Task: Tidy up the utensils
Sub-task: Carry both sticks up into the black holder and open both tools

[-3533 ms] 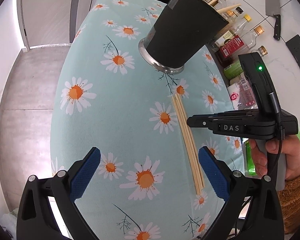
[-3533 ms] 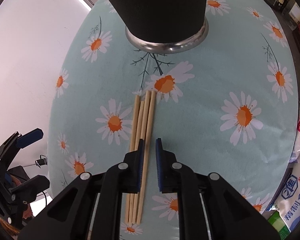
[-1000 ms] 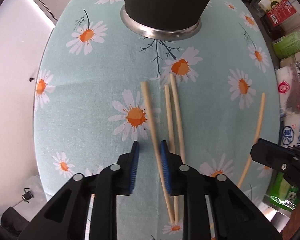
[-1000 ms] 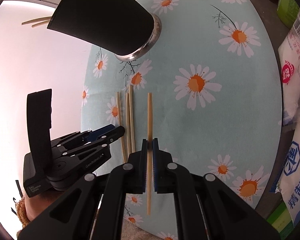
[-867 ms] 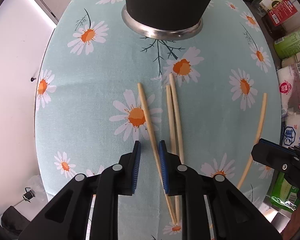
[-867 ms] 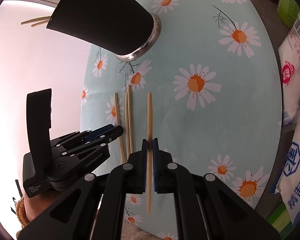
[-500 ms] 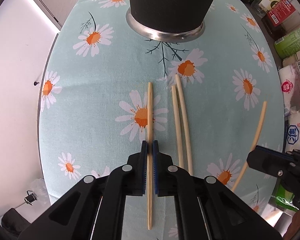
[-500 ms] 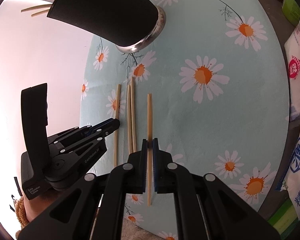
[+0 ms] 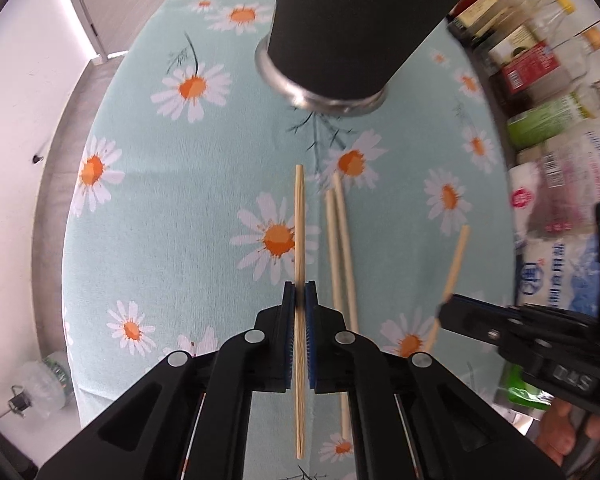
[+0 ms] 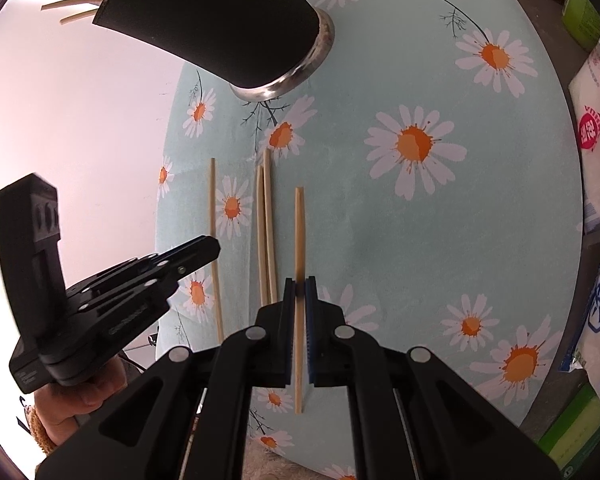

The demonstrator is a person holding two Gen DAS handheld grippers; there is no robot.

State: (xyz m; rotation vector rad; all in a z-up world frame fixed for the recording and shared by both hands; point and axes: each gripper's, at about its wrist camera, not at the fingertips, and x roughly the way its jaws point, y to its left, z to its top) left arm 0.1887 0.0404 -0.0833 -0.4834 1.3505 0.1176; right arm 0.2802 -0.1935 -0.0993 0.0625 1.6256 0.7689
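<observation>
Black holder [image 9: 352,28] stands upright at the table's [image 9: 148,208] far end, blocking the way straight ahead. Open cloth to its left and across the right half [image 10: 440,240]. Two loose chopsticks [image 9: 340,256] lie mid-table between the two grippers. Bottles [image 9: 540,64] and bags [image 10: 596,128] crowd the table's right edge, no passage there. Left edge drops off clear to the floor [image 9: 72,100]
</observation>
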